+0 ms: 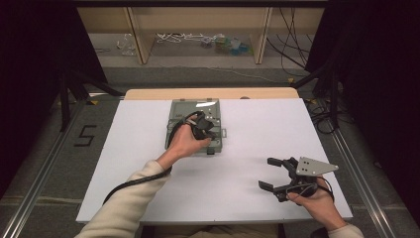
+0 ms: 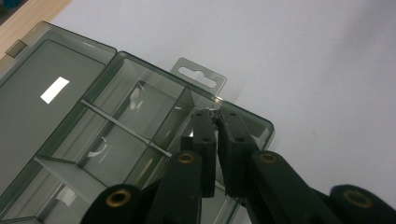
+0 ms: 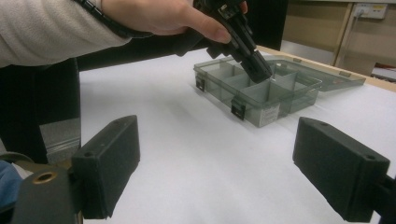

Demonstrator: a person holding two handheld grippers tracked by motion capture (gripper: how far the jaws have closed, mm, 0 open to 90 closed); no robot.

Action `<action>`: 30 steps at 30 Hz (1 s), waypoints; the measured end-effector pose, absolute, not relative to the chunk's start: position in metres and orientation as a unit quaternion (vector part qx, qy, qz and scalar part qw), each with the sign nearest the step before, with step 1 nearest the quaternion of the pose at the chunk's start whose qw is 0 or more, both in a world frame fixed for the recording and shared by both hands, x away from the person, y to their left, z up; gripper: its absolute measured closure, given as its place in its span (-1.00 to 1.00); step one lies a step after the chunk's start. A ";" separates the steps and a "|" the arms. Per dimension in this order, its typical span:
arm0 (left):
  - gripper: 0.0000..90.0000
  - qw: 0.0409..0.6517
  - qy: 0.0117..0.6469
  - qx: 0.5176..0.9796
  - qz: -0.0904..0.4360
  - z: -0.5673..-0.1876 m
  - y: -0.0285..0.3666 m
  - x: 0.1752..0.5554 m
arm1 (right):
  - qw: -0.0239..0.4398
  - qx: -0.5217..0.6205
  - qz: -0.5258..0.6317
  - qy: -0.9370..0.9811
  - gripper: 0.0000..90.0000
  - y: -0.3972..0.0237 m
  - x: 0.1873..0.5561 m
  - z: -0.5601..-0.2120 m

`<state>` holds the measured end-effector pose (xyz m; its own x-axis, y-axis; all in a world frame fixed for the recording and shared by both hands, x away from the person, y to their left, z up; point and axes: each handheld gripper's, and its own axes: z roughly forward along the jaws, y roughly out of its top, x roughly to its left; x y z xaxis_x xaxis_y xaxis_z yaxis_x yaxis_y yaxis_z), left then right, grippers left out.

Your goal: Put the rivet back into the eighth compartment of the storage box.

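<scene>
**Gripper dips into the box**

Left gripper points down into a see-through grey box. Its two black jaws are pressed close together. Something tiny and shiny sits right at the tips, but it is too small to tell what it is. The tips are in a corner part of the box, next to the little hang tab. The hand that holds this gripper is over the box, and a pale sleeve and a black cable run back from it.

The box lies open on the white worktop, near the far edge and a bit to the left. Thin walls split it into small parts. Its lid is flipped back and lies flat beside it.

Right gripper is low over the worktop on the right, well apart from the box. Its jaws are wide apart with nothing between them. A grey plate sits on top of it.
</scene>
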<state>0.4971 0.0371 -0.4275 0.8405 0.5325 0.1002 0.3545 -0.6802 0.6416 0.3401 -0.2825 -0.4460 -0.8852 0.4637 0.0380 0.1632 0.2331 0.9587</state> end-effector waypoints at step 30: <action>-0.89 0.453 0.278 0.835 0.140 -0.411 0.083 0.442 | 0.124 0.199 0.594 0.770 -0.65 -0.282 0.341 -0.447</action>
